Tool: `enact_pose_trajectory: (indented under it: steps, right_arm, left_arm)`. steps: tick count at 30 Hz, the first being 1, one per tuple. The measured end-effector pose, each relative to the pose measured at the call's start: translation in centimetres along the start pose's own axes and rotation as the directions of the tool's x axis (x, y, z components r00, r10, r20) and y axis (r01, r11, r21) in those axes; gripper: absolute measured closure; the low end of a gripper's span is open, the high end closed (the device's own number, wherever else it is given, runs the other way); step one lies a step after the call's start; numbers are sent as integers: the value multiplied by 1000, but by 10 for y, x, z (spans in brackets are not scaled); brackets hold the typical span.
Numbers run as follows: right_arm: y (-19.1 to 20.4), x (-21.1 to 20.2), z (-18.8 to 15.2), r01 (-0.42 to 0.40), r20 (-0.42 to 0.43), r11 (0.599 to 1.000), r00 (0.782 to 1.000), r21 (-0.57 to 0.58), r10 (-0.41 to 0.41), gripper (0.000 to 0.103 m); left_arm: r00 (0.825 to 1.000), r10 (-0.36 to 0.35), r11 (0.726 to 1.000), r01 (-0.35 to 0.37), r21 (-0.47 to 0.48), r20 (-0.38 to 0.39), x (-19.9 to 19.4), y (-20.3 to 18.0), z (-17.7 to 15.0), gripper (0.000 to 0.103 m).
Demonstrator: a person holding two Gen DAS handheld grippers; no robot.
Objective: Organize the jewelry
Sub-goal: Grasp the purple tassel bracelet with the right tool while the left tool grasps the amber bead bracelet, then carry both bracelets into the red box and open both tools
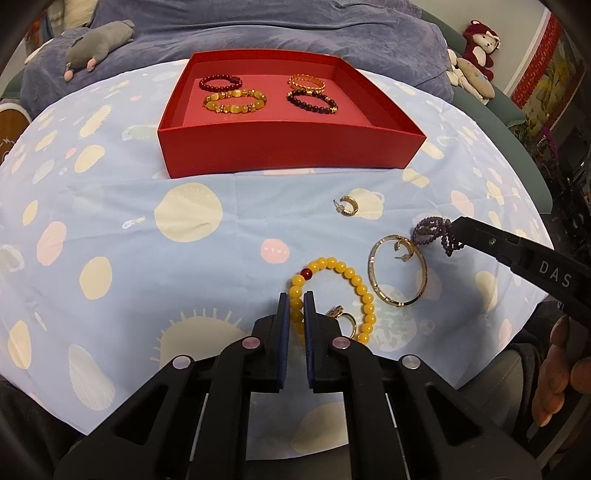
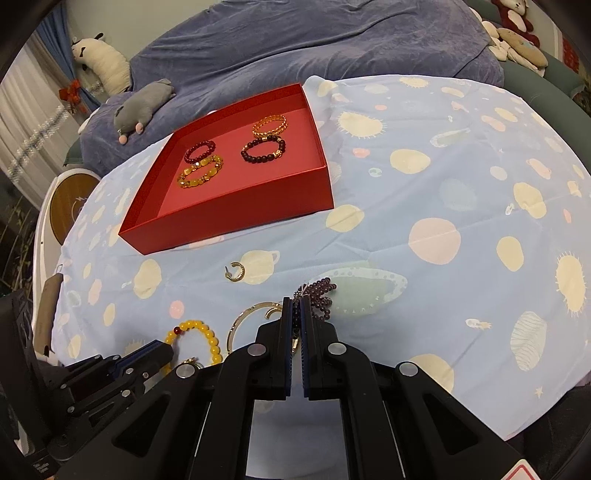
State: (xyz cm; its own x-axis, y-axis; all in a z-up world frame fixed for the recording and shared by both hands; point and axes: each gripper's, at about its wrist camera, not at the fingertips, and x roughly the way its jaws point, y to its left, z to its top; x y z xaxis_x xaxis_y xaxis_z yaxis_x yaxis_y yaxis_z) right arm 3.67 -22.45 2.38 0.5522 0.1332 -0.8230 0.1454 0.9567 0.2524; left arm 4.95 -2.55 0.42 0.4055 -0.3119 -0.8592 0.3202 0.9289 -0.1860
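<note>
A red tray at the back holds several bead bracelets. On the patterned cloth in front lies a yellow bead bracelet; my left gripper is shut on its left side. A purple bead bracelet hangs bunched from my right gripper, which is shut on it just above the cloth. A gold bangle lies between the two, with a small gold earring inside it. Another gold earring lies nearer the tray. A gold ring sits inside the yellow loop.
The cloth covers a round table, and a blue blanket lies behind it. A grey plush toy rests on the blanket at the left, with more plush toys at the right. A hand shows at the right edge.
</note>
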Motion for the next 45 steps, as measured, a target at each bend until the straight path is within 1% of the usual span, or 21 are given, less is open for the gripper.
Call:
enact_pose_trajectory:
  steps: [9, 15, 19, 25, 29, 35, 38, 40, 45]
  right_arm:
    - [5, -25, 12, -22, 54, 1000, 998, -15, 23, 99]
    - [9, -40, 25, -38, 82, 999, 996, -24, 40, 99]
    - [15, -45, 43, -45, 103, 998, 993, -48, 50, 99]
    - [29, -39, 83, -75, 129, 994, 988, -75, 85, 99]
    - [45, -24, 107, -87, 136, 991, 986, -107, 101, 99]
    - [64, 11, 129, -143, 96, 984, 984, -106, 153, 99]
    - [69, 36, 132, -172, 53, 982, 983, -83, 177, 99]
    - [70, 51, 130, -174, 32, 982, 984, -77, 177, 99]
    - [61, 83, 125, -133, -20, 988, 991, -76, 132, 99]
  left_arm:
    - [996, -56, 998, 57, -2, 68, -33, -13, 26, 96]
    - [989, -98, 995, 99, 0, 114, -53, -21, 50, 96]
    - [981, -117, 993, 119, -2, 152, -62, -21, 75, 96]
    - [971, -125, 991, 130, -14, 204, -63, -13, 119, 96]
    - [968, -124, 991, 132, -22, 218, -57, -4, 146, 96]
    - [973, -121, 988, 136, -68, 198, -29, 18, 170, 96]
    - [980, -120, 986, 137, -99, 160, -7, 31, 172, 96]
    - [985, -110, 986, 125, -110, 136, 7, 38, 171, 96]
    - [993, -74, 988, 86, -127, 90, 36, 54, 168, 96]
